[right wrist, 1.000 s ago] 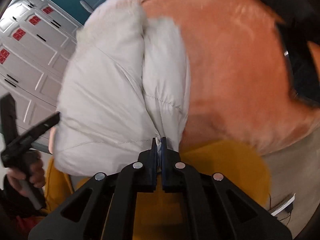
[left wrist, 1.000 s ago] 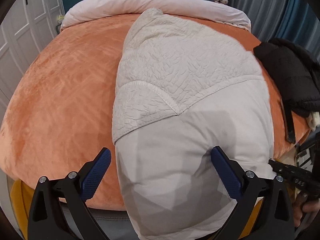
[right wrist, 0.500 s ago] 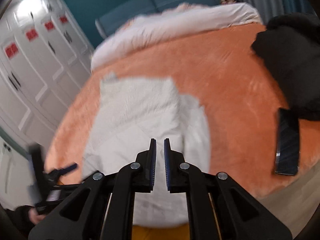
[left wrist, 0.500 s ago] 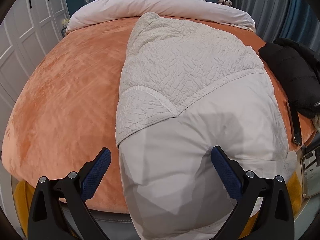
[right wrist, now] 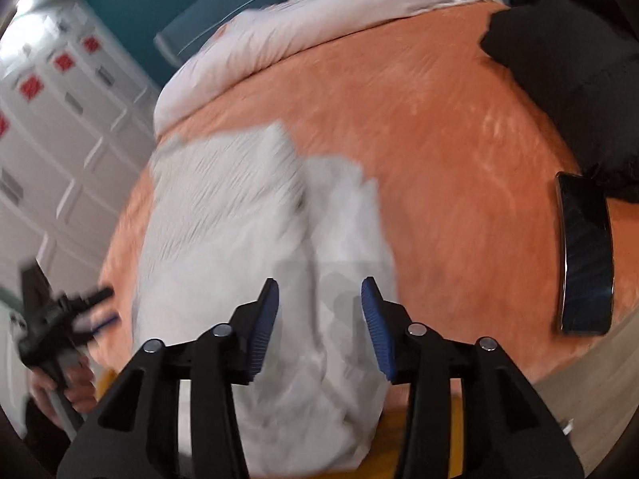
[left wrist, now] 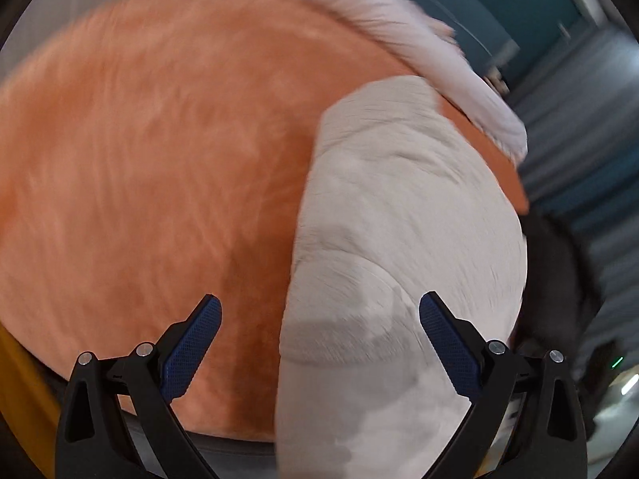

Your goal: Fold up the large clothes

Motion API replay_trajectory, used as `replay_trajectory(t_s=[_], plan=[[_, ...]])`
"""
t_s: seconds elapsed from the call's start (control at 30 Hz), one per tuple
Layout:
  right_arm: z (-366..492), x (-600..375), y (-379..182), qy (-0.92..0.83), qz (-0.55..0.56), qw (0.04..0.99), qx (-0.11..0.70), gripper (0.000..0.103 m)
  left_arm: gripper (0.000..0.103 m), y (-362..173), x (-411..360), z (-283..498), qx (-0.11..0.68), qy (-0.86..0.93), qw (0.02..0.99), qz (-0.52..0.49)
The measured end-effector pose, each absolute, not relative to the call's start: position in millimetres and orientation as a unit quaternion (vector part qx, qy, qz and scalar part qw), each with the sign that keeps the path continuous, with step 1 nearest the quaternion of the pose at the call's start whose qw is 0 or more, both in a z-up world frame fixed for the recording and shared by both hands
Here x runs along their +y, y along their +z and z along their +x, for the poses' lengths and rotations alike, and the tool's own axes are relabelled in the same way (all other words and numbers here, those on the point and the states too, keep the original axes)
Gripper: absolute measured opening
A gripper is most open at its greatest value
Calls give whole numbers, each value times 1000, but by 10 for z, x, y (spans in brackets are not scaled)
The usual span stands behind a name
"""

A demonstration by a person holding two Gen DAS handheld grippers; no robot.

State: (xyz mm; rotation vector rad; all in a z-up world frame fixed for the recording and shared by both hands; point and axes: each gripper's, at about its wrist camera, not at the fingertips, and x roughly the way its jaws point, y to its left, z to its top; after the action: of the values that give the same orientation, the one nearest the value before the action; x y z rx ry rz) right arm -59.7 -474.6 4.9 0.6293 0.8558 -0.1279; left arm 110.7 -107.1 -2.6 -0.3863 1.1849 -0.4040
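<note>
1. Jacket-wise: the big white padded garment (right wrist: 255,247) lies folded lengthwise on the orange bed cover (right wrist: 439,127), its near end hanging over the foot of the bed. From the left wrist view the same garment (left wrist: 403,247) fills the right half of the frame, all smeared with blur.
2. Right gripper (right wrist: 319,319) hangs over the near end of the garment. Its jaws have just been opening and now stand apart with a clear gap; the cloth lies below them, nothing pinched.
3. Left gripper (left wrist: 319,343) has its jaws spread wide, released, one blue pad over the orange cover and the other over the white cloth. Not gripping anything.
4. In the right wrist view you can also spot the left gripper off at the left edge, held in a hand (right wrist: 68,383).
5. Other stuff on the bed: a black garment (right wrist: 567,60) heaped at the far right and a dark phone (right wrist: 585,255) just beside it near the edge. A pale rolled duvet (right wrist: 319,28) sits across the head of the bed.
</note>
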Motion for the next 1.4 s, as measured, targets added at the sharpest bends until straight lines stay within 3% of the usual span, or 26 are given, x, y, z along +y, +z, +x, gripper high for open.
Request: replay_trajectory(t_s=[0.2, 0.3, 0.4, 0.47, 0.53, 0.6, 0.73, 1.0, 1.1, 1.17, 1.2, 1.27, 1.4], plan=[[-209, -5156, -510, -10, 419, 787, 453, 62, 97, -396, -1139, 1259, 586, -230, 740, -235], [-59, -5097, -731, 29, 439, 758, 481, 78, 98, -514, -1270, 1266, 589, -264, 725, -239], [64, -4991, -968, 50, 464, 734, 493, 85, 98, -674, -1342, 1325, 598, -284, 698, -274], [125, -4945, -1033, 62, 478, 731, 484, 83, 98, -714, -1374, 1371, 600, -283, 693, -282], [182, -4911, -1032, 77, 487, 730, 472, 50, 94, -674, -1422, 1384, 596, -294, 695, -274], [187, -4825, -905, 79, 484, 743, 455, 35, 79, -507, -1499, 1377, 578, -312, 715, -238], [330, -4431, -545, 81, 446, 785, 421, 22, 67, -53, -1439, 1515, 517, -337, 770, -164], [1531, -3365, -193, 131, 418, 821, 366, 25, 67, 566, -602, 2311, 439, -285, 849, -79], [2045, -3031, -481, 98, 394, 815, 414, 37, 72, 188, -395, 2745, 467, -214, 856, -48], [2243, -2891, -734, 63, 380, 799, 462, 62, 76, -69, -317, 2863, 477, -152, 865, -26], [2242, -2892, -744, 57, 392, 794, 462, 65, 81, -87, -229, 2827, 463, -131, 876, -17], [2151, -2914, -579, 49, 396, 791, 463, 63, 80, 46, -221, 2722, 442, -115, 889, 13], [1854, -2914, 169, 8, 279, 866, 415, 59, 79, 474, -367, 2297, 371, -109, 918, 85]])
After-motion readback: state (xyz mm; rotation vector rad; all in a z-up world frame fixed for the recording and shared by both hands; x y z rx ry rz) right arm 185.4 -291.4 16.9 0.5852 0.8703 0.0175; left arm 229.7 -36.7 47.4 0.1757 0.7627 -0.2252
